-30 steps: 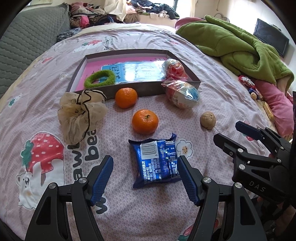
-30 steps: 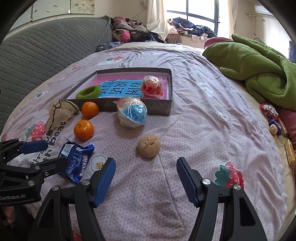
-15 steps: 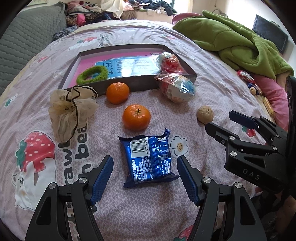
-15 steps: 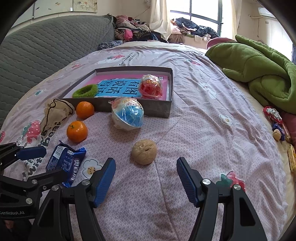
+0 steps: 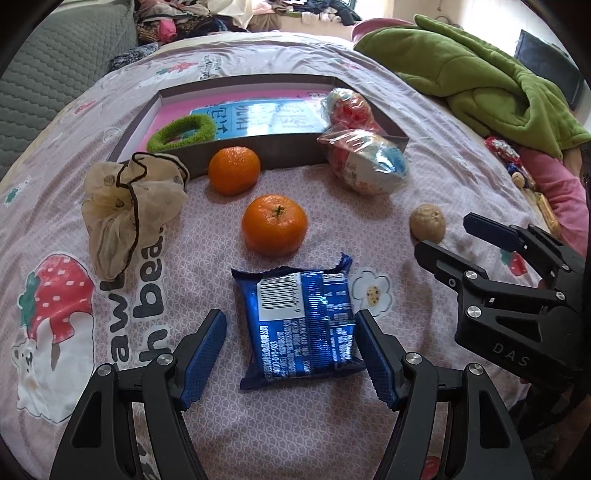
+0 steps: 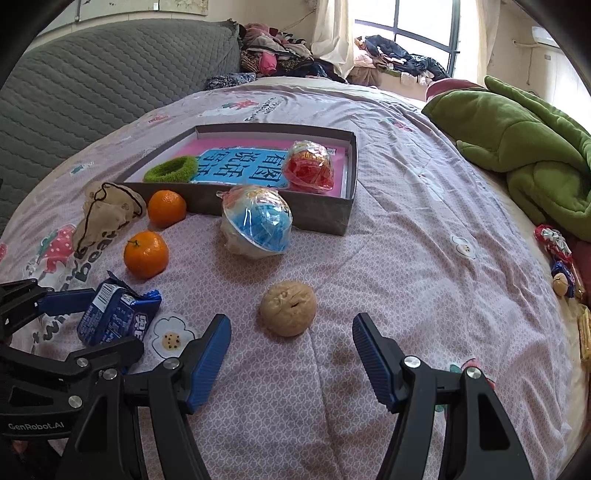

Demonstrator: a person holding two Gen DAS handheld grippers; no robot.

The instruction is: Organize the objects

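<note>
We list one shallow grey box (image 6: 325, 218) on the bed, holding a pink and blue printed sheet (image 6: 240, 166), a green hair ring (image 6: 170, 169) at its left end and a red wrapped ball (image 6: 308, 168) at its right end.

Outside the box, on the lilac patterned bedspread (image 6: 406, 258), we count: a blue wrapped ball (image 6: 258, 221) touching the box's front wall; one tangerine (image 6: 166, 208) just beside that wall and a second tangerine (image 6: 146, 254) nearer us; a beige scrunchie (image 5: 129, 203) to their left; a walnut (image 6: 289, 308); a blue snack packet (image 5: 303, 325).

Our left gripper (image 5: 291, 354) stands wide open, its blue pads either side of the snack packet, the right pad at the wrapper's edge, holding nothing. Our right gripper (image 6: 291, 354) is likewise wide open and empty, with the walnut just ahead of its fingertips.

Room: a green blanket (image 6: 517, 147) at the bed's right, a grey quilted headboard (image 6: 92, 85) at left, piled clothes (image 6: 280, 55) below a window (image 6: 424, 26).
</note>
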